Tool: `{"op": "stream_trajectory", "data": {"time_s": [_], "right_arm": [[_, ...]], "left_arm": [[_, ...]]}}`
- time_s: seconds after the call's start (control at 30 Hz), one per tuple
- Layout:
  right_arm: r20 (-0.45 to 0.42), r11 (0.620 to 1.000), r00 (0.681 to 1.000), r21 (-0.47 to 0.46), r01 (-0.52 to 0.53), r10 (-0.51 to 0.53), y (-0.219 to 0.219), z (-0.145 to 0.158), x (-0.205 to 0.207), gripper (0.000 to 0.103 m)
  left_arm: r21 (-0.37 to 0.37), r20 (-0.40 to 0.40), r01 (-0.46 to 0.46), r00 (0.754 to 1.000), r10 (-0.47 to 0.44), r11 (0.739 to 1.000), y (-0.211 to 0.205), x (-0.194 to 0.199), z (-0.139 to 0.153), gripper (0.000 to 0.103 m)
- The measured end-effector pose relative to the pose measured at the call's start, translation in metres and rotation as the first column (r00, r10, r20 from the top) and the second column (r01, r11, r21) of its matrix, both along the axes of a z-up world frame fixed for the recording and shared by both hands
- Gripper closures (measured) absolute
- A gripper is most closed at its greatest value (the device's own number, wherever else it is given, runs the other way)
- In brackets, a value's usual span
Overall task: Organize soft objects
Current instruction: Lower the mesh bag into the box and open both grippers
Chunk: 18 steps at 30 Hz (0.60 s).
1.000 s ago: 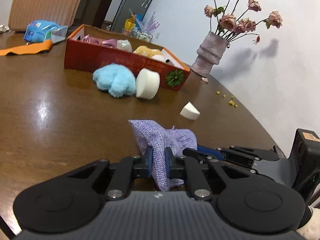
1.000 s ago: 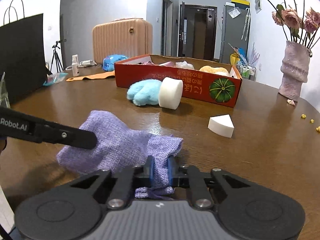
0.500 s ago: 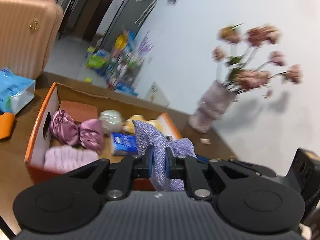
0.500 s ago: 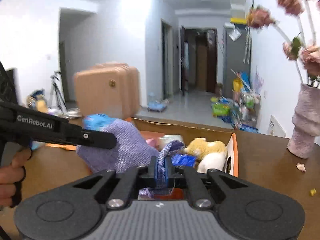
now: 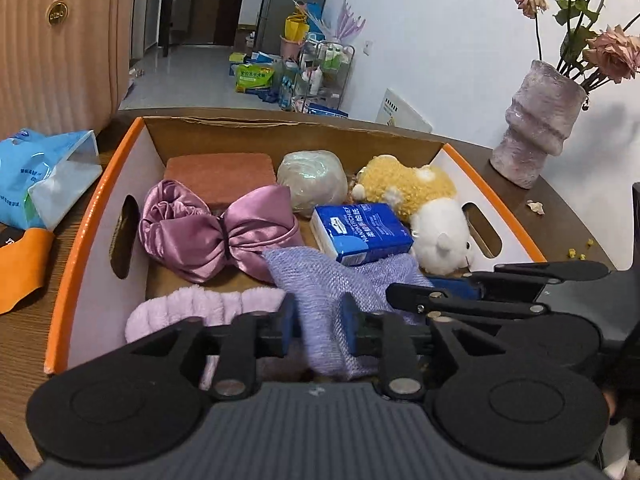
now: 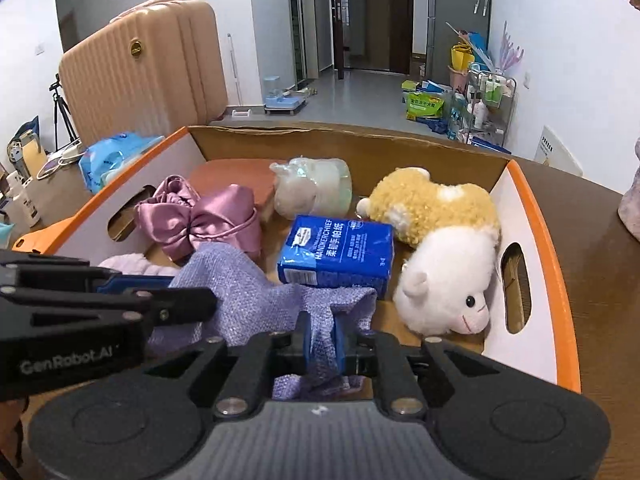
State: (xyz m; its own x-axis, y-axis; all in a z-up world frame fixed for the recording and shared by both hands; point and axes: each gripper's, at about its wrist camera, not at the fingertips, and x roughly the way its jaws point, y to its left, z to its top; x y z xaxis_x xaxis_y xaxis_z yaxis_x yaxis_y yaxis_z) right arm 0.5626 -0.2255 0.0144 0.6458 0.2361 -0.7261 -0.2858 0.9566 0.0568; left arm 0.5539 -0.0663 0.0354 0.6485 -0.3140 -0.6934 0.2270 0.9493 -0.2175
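Both grippers hold one purple knit cloth (image 5: 320,280) over the near part of the orange-rimmed cardboard box (image 5: 92,192). My left gripper (image 5: 318,324) is shut on the cloth's left end. My right gripper (image 6: 320,340) is shut on its right end (image 6: 248,296). The cloth hangs just above the box's contents. In the box lie a pink satin bow (image 5: 216,232), a pink fuzzy band (image 5: 200,308), a blue tissue pack (image 6: 336,248), a yellow-and-white plush toy (image 6: 440,252), a wrapped pale ball (image 6: 312,188) and a brown pad (image 5: 220,172).
A blue plastic pack (image 5: 36,176) and an orange cloth (image 5: 20,268) lie on the table left of the box. A vase (image 5: 536,140) with dried roses stands at the right. A beige suitcase (image 6: 140,76) stands behind the table.
Both grippers lifted the purple cloth off the table and carried it forward to the box, then lowered it. The left gripper's jaws now stand a little wider around the cloth.
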Motion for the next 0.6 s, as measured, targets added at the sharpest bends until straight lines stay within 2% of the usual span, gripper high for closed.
{"op": "stream_trajectory", "data": {"time_s": [0.07,0.13,0.27,0.4,0.5,0.6], "right_arm": [[0.015,1.0,1.0,0.009,0.002,-0.002,-0.004,0.008,-0.003,0.073],[0.048,1.0,0.999,0.016,-0.001,0.0,-0.01,0.02,-0.012,0.07],[0.113,1.0,0.994,0.031,-0.004,0.0,-0.023,0.045,-0.035,0.061],[0.172,0.999,0.985,0.035,0.0,-0.006,-0.035,0.07,-0.065,0.059],[0.201,0.998,0.98,0.07,-0.004,-0.01,-0.046,0.088,-0.087,0.048],[0.236,0.997,0.972,0.074,-0.004,-0.013,-0.052,0.103,-0.108,0.048]], "left_arm": [[0.001,0.03,-0.004,1.0,0.003,1.0,0.003,-0.006,0.007,0.065],[-0.004,0.07,-0.015,0.997,0.015,1.0,0.007,-0.014,0.02,0.055],[-0.013,0.15,-0.023,0.988,0.025,1.0,0.012,-0.038,0.049,0.055],[-0.002,0.215,-0.045,0.976,0.044,0.999,0.017,-0.066,0.075,0.055],[0.002,0.252,-0.047,0.967,0.045,0.999,0.022,-0.09,0.091,0.052],[0.015,0.286,-0.049,0.957,0.043,0.999,0.023,-0.11,0.102,0.052]]}}
